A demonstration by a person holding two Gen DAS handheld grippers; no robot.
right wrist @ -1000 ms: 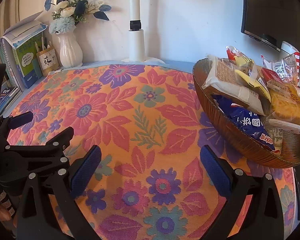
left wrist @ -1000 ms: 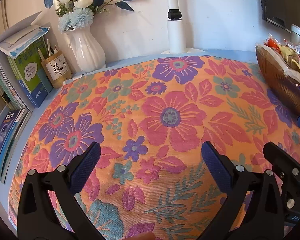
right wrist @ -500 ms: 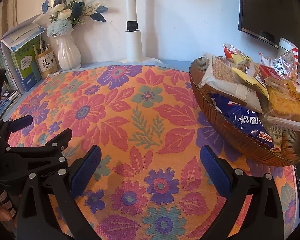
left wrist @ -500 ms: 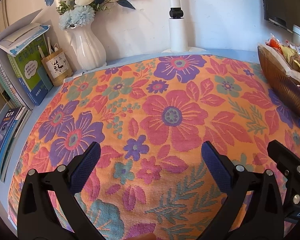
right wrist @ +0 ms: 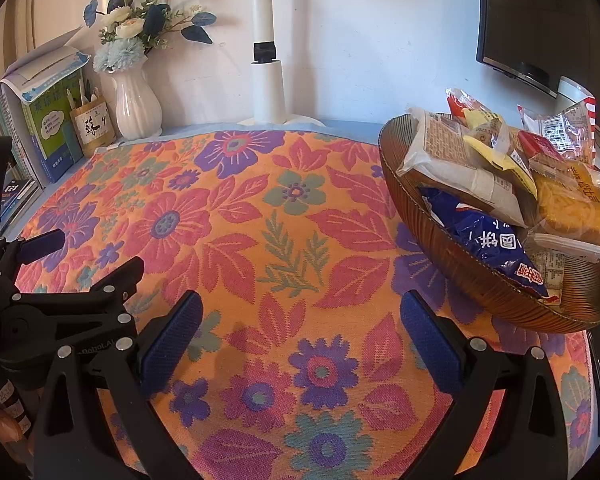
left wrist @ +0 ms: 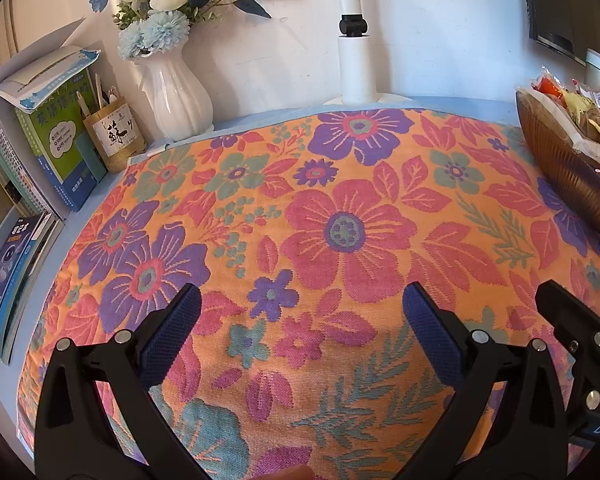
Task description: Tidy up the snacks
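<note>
Currently the floral tablecloth point(right wrist: 236, 216) fills the space under and ahead of both sets of jaws. Brown ribbed bowl point(right wrist: 496, 284) sits ahead-right of the right gripper point(right wrist: 300, 332), heaped with snack packs point(right wrist: 496, 184); blue packet point(right wrist: 484, 240) lies nearest the jaws. Left gripper point(left wrist: 300, 328) has that bowl point(left wrist: 568, 172) far off to its right. Both jaws wide apart, holding nothing. White vase point(left wrist: 176, 96) stands well ahead-left.
</note>
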